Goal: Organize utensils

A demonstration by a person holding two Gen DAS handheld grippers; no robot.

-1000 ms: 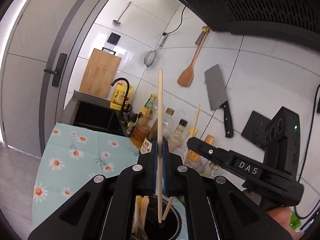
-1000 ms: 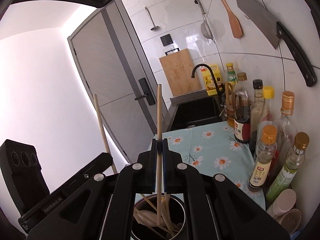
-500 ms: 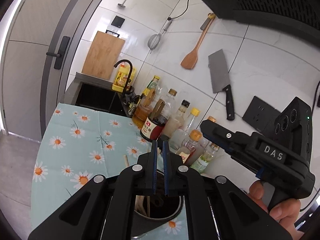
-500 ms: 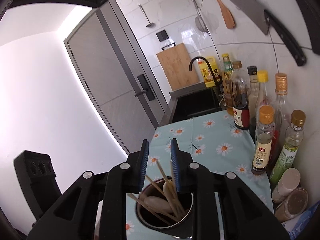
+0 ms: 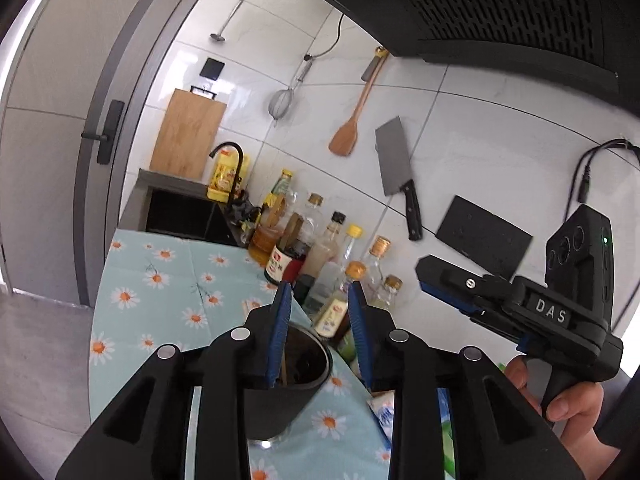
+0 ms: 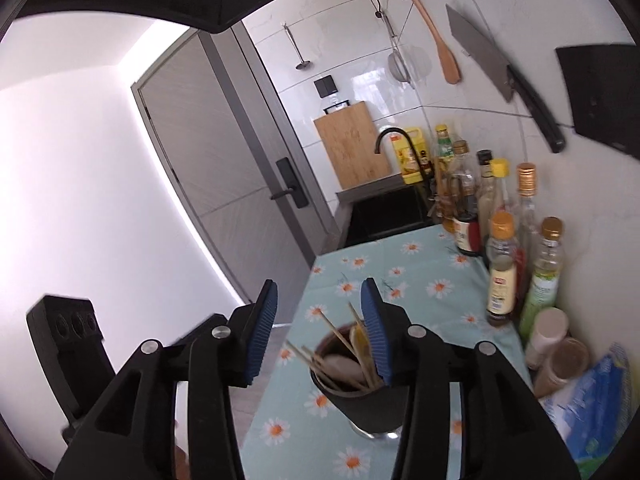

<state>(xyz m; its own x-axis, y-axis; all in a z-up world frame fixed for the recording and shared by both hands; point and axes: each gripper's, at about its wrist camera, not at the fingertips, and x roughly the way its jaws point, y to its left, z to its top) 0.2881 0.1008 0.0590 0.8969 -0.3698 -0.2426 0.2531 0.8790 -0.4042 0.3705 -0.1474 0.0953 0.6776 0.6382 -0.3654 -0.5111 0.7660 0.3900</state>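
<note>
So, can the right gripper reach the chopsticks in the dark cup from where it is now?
Probably yes. The right gripper is open and empty, the chopsticks stick out of the dark cup just ahead of it, and nothing lies between them.

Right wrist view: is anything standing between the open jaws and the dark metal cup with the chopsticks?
Nothing visible does. The right gripper hangs open above the dark metal cup, and the wooden chopsticks already stand inside.
</note>
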